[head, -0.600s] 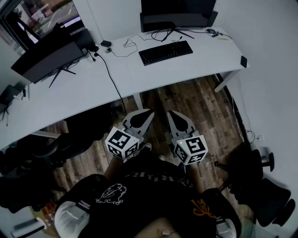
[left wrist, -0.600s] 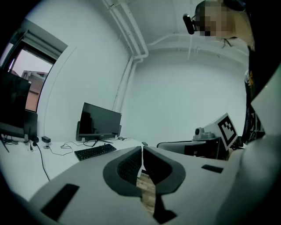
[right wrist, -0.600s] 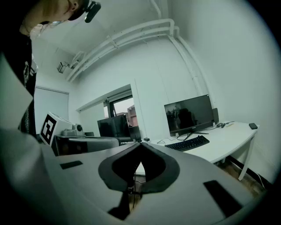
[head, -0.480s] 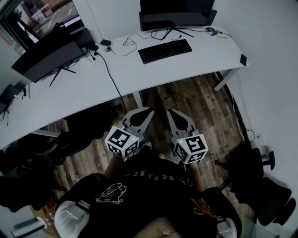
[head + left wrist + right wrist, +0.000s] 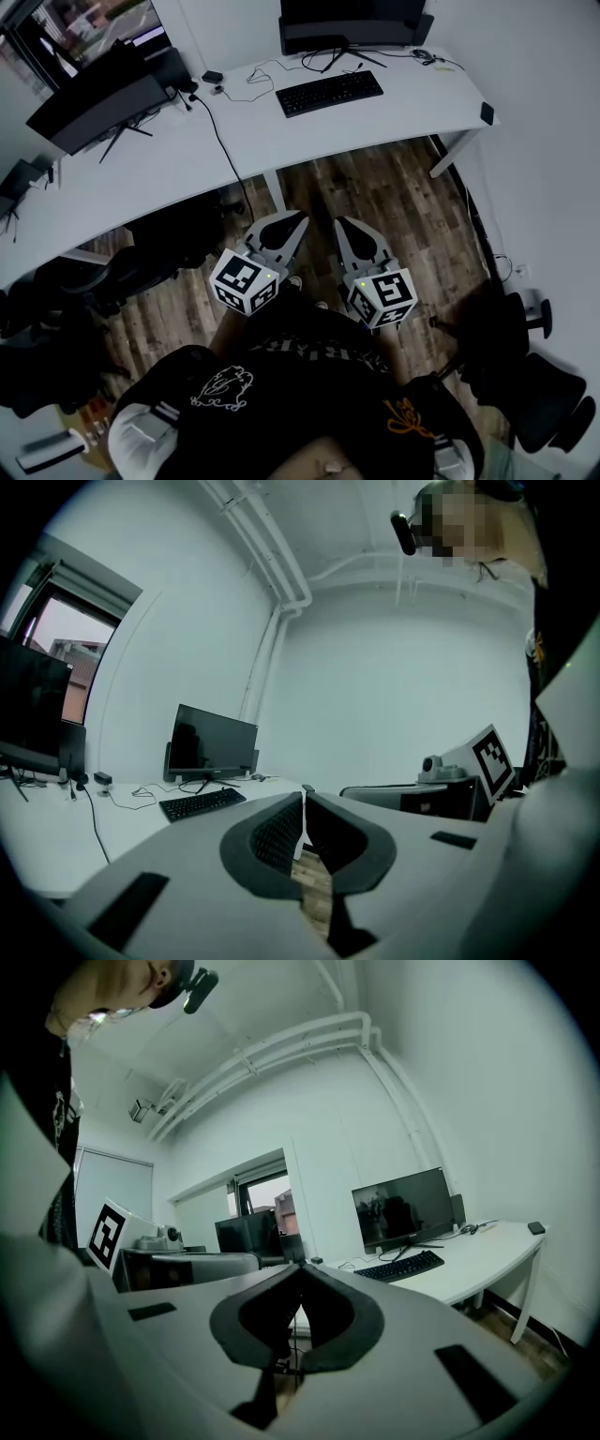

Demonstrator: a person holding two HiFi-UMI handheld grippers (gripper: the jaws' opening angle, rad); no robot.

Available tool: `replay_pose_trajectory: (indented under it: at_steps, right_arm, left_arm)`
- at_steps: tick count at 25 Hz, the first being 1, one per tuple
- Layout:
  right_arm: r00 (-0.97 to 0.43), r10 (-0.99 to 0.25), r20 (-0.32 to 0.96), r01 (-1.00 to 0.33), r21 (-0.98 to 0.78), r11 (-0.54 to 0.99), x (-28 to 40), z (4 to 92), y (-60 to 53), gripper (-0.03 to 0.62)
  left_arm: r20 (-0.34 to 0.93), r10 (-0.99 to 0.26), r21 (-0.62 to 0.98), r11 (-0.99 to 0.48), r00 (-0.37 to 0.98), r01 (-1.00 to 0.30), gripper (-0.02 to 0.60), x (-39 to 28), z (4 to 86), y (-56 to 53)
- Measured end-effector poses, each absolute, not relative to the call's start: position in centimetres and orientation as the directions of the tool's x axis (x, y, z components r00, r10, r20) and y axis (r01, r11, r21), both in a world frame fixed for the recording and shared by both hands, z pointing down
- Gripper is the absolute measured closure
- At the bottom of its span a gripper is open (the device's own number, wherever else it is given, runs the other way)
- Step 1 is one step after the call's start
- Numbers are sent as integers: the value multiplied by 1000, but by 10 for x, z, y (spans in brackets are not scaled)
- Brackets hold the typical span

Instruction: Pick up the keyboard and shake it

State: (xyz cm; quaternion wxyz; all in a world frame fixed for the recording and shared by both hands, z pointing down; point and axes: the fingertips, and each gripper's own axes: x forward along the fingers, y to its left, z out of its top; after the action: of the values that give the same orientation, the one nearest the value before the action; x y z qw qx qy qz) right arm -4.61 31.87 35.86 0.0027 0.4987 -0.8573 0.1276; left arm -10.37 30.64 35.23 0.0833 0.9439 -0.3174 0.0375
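Left gripper (image 5: 300, 218): jaws closed, tips meeting, nothing between them. Only the wooden floor (image 5: 398, 202) shows through the opening behind the tips.

Right gripper (image 5: 340, 225): jaws likewise closed and empty.

Position: both grippers are held low in front of the person's body, side by side and near each other. They hang over the floor, pointing toward the table (image 5: 281, 141) and well apart from it.

Keyboard (image 5: 333, 94): black, lying flat on the white table toward its right end, just in front of the stand of a dark monitor (image 5: 352, 19). Neither gripper touches it.

Other items: a second monitor (image 5: 94, 98) stands on the table's left part. A black cable (image 5: 220, 141) crosses the tabletop and drops over the front edge. A small dark object (image 5: 487, 113) sits at the right corner; what it is cannot be told. A dark chair (image 5: 539, 394) stands on the floor at right.
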Motion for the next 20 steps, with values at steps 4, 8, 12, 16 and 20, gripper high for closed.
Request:
replay_pose_trajectory:
  at_steps: [4,8,12,16,20]
  right_arm:
    - [-504,-853,135,-854,-227,469,-39,367,337,582]
    - [-512,-848,138,-846,-251,470,-33,379,350,582]
    - [-532,-835,141,-832,-273,483,-33,386,355,582]
    - [-556,-821,130,-814,-281,508,-38,386,351,582]
    - [-575,-809,125,-802,-282,526,-41,385,346,582]
  left_arm:
    - [139,-598,130,-779,789,-613,560,-101,360,324]
    - [162,-599,131,-774,784,-619,560,-98,369,340]
    - [178,-611,121,-764,771,-634,560,-99,371,349]
    - [186,-637,107,-744,749,-659,560,-105,370,348]
    - [191,-652,107,-729,734,-676,560,-108,371,341]
